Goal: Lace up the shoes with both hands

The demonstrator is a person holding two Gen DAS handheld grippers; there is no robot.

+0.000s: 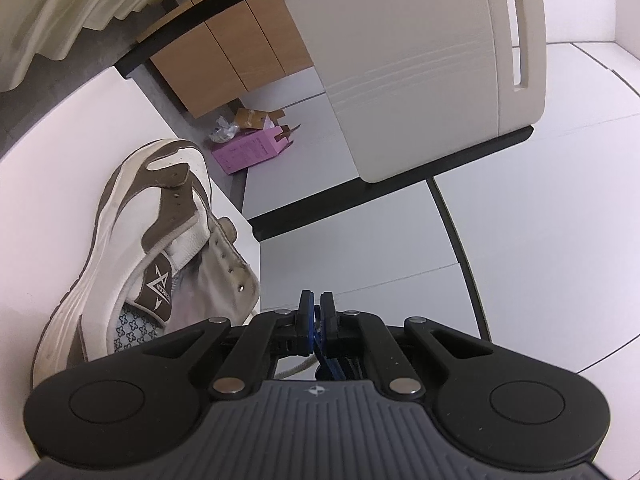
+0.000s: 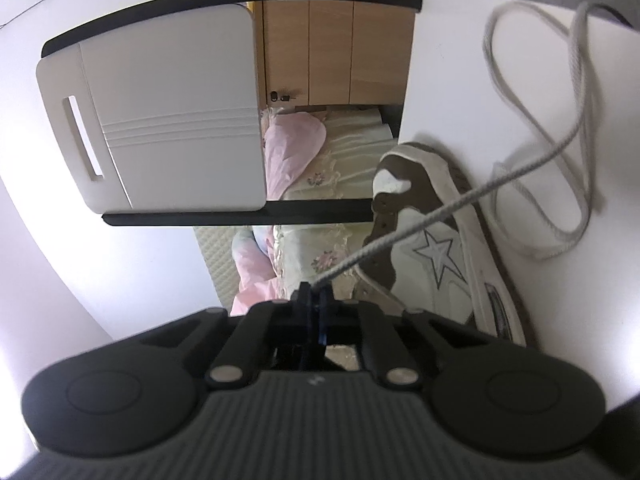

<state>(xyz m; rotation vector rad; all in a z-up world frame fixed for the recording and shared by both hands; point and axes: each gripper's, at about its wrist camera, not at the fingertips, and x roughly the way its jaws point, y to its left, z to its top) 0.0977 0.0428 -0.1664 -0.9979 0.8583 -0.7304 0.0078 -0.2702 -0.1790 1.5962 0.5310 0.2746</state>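
Note:
A white and brown sneaker [image 1: 132,248] lies on the white table [image 1: 60,168] near its edge, with empty eyelets along its open top. My left gripper [image 1: 317,305] is to the right of the shoe with its jaws closed; a piece of grey lace [image 1: 296,369] runs under the fingers, and whether they pinch it is hidden. In the right wrist view the same sneaker [image 2: 436,248] shows a star on its side. My right gripper [image 2: 316,294] is shut on the grey lace [image 2: 440,212], which stretches taut up to the right and ends in loose loops on the table [image 2: 452,92].
A white chair with a black frame [image 1: 420,68] stands close beside the table; it also shows in the right wrist view [image 2: 168,120]. A pink box [image 1: 252,148] and wooden cabinets [image 1: 224,52] are on the floor side. Bedding [image 2: 312,160] lies below.

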